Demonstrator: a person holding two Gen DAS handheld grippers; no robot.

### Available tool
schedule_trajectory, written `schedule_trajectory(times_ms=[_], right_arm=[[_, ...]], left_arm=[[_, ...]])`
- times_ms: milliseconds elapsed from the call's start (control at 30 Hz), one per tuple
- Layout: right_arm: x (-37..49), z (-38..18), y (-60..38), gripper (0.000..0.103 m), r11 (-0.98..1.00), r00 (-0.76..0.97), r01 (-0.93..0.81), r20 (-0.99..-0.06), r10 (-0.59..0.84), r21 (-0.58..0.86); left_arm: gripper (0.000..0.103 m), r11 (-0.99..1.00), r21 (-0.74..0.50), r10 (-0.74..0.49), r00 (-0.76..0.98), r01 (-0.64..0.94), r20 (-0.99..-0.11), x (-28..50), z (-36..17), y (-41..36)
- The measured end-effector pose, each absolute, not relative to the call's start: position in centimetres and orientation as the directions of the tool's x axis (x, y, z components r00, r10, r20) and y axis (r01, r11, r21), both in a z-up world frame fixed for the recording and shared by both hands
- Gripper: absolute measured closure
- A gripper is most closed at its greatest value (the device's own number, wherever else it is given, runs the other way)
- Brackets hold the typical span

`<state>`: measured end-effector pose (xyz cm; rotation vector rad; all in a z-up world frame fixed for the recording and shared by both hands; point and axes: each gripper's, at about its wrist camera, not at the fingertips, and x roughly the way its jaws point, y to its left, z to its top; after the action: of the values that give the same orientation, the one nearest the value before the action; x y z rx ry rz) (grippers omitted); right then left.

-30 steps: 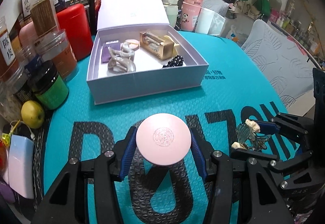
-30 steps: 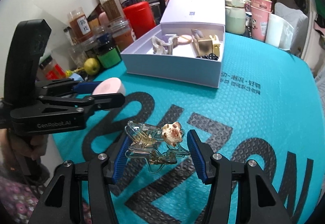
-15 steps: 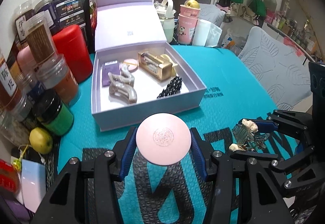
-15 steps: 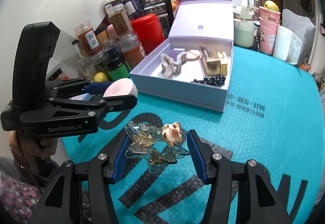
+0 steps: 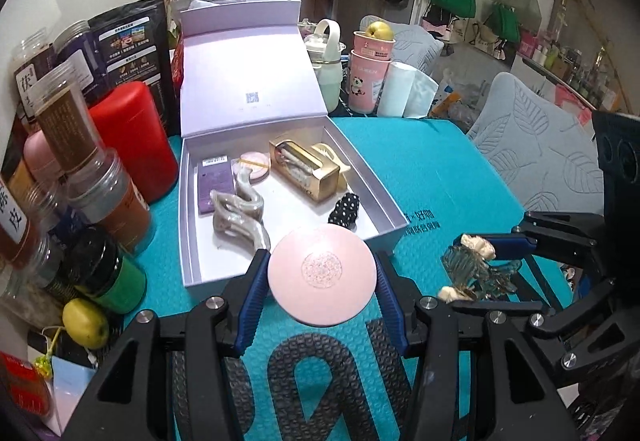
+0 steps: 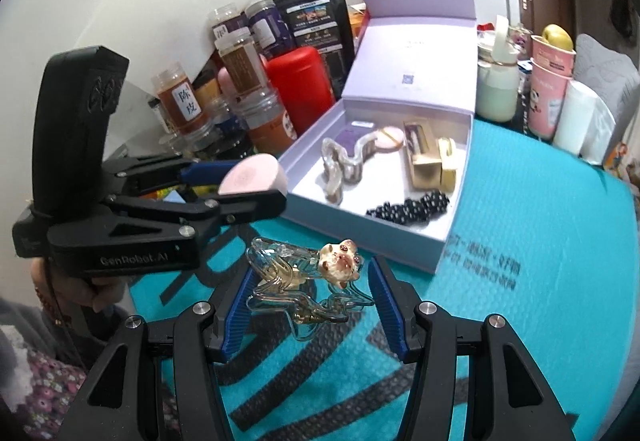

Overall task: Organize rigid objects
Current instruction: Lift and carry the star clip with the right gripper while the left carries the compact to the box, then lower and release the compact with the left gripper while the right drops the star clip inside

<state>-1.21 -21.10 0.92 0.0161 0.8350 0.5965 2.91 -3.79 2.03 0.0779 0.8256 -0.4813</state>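
My left claw [image 5: 322,287] is clamped on a round pink compact [image 5: 322,273], held above the near wall of the open lilac box [image 5: 288,269]. My right claw [image 6: 308,293] grips a clear hair clip with a small animal figure [image 6: 308,281] over the teal mat [image 6: 520,281] on the counter, just short of the box. Inside the box lie a grey wavy clip [image 5: 238,213], a purple card [image 5: 216,185], a gold case [image 5: 306,171] and a black dotted piece [image 5: 346,209]. Beyond, to the left, stand jars [image 5: 72,129] and a red canister [image 5: 132,137]; behind the box are pink cups [image 5: 368,77].
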Motion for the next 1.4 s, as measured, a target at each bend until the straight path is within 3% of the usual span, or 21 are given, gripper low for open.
schedule_trajectory(times_ms=[700, 1400], right_arm=[[6.4, 3.5, -21.3, 0.048, 0.841, 0.576, -0.505, -0.651, 0.495, 0.193], [12.1, -0.5, -20.2, 0.048, 0.848, 0.548, -0.492, -0.688, 0.476, 0.195]], left_arm=[[0.052, 0.906, -0.041, -0.33, 0.642, 0.422, -0.692, 10.0, 3.8, -3.9], [0.052, 0.923, -0.045, -0.282, 0.594, 0.382, -0.753, 14.7, -1.3, -3.4]])
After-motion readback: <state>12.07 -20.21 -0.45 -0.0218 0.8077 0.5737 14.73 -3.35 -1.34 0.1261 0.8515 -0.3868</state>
